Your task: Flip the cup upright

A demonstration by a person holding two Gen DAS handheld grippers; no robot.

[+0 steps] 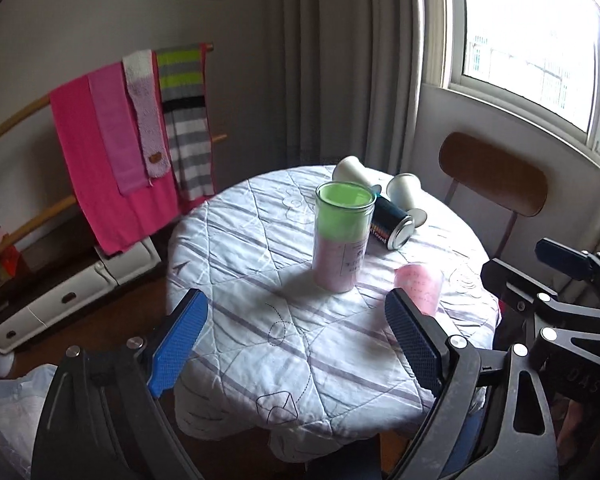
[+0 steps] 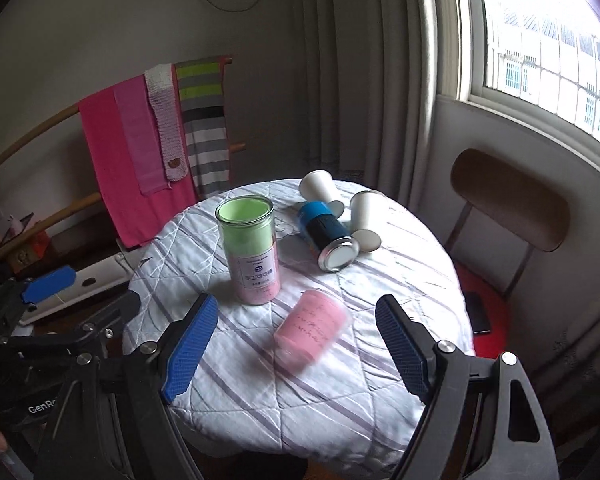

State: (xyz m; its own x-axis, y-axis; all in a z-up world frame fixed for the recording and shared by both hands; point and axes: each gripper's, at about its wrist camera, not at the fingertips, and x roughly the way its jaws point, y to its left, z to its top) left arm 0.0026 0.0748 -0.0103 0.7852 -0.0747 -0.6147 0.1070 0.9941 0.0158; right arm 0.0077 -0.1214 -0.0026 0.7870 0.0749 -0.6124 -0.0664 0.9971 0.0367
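A pink cup point(image 2: 311, 325) lies tilted on its side on the round table's quilted cloth point(image 2: 300, 392), blurred; in the left wrist view it point(image 1: 419, 286) shows partly behind my left gripper's right finger. Two white cups point(image 2: 366, 216) point(image 2: 320, 191) lie tipped over at the far side, also in the left wrist view point(image 1: 406, 193) point(image 1: 352, 172). My right gripper point(image 2: 296, 348) is open, held just before the pink cup. My left gripper point(image 1: 296, 336) is open and empty above the near table edge. The right gripper's body point(image 1: 560, 292) shows at right.
A tall glass jar point(image 2: 250, 248) with green and pink contents stands upright mid-table. A dark blue can point(image 2: 326, 236) lies on its side by the white cups. A wooden chair point(image 2: 508, 208) stands right of the table; a towel rack point(image 2: 156, 140) behind left.
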